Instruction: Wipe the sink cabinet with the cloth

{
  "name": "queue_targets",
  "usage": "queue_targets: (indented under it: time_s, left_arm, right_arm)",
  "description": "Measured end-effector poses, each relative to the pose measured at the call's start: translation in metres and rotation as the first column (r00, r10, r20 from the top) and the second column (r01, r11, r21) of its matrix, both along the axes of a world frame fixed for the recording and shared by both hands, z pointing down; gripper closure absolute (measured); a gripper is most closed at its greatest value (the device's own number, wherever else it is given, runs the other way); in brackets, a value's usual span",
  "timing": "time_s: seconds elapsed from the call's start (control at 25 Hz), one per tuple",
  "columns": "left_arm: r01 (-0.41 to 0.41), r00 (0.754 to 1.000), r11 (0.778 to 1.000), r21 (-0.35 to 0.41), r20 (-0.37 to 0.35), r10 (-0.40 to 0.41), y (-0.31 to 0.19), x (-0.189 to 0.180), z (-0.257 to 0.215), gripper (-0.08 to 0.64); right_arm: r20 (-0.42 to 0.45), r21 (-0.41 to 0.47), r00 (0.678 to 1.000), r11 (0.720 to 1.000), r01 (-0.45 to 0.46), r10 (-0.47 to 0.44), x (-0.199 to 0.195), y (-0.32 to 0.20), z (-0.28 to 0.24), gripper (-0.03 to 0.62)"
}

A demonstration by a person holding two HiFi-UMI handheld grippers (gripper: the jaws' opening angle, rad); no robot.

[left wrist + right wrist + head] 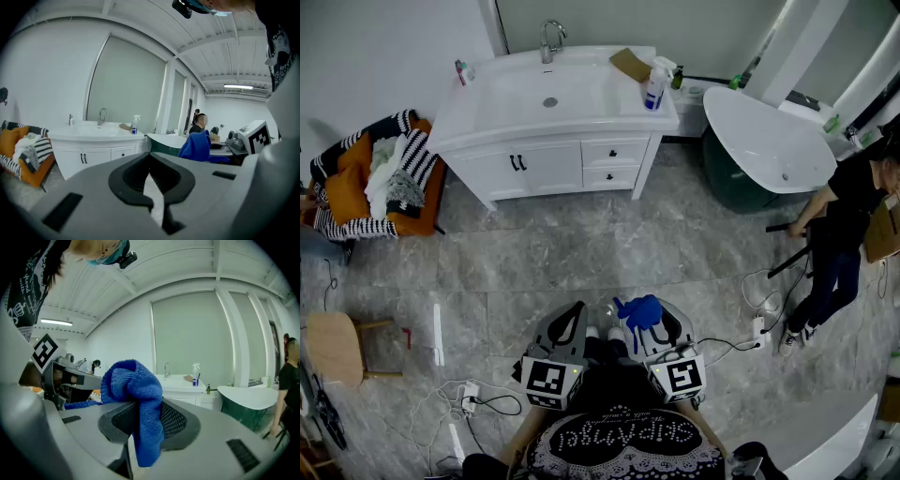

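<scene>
The white sink cabinet (553,159) with a basin and tap stands against the far wall, a few floor tiles ahead of me. It shows small in the left gripper view (93,145) and the right gripper view (180,389). My right gripper (649,323) is shut on a blue cloth (639,310), which bunches over the jaws and hangs down between them (138,394). Beside it my left gripper (572,321) is held at the same height, jaws shut with nothing in them (150,160). Both grippers are close to my body, well short of the cabinet.
A spray bottle (654,84) and a brown sheet (630,64) sit on the cabinet top. A bathtub (769,141) and a person (844,225) are at the right. An armchair (380,178) with clothes, a wooden stool (333,347) and floor cables (478,398) are at the left.
</scene>
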State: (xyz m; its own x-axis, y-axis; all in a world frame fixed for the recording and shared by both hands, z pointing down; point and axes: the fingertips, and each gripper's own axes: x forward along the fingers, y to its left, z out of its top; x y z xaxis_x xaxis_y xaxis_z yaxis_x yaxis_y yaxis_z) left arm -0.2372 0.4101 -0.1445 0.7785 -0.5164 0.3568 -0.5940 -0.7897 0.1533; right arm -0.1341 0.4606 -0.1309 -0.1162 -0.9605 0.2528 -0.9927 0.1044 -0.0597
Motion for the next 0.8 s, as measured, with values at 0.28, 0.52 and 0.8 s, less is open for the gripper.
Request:
queue_targets:
  time_s: [0.28, 0.52, 0.8]
  left_arm:
    - [-0.029, 1.0, 0.999, 0.028, -0.006, 0.029, 0.013, 0.008, -0.004, 0.56]
    - [-0.07, 0.993, 0.989, 0.133, -0.09, 0.082, 0.023, 0.026, -0.025, 0.56]
    - [-0.105, 0.991, 0.954, 0.28, -0.057, 0.125, 0.038, 0.048, -0.028, 0.557]
  right_arm:
    - [-0.016, 0.012, 1.0, 1.0, 0.004, -0.004, 0.007, 0.008, -0.003, 0.477]
    - [0.01, 0.022, 1.0, 1.0, 0.015, -0.015, 0.012, 0.016, -0.01, 0.477]
    - [0.063, 0.025, 0.998, 1.0, 0.018, -0.019, 0.031, 0.023, -0.009, 0.477]
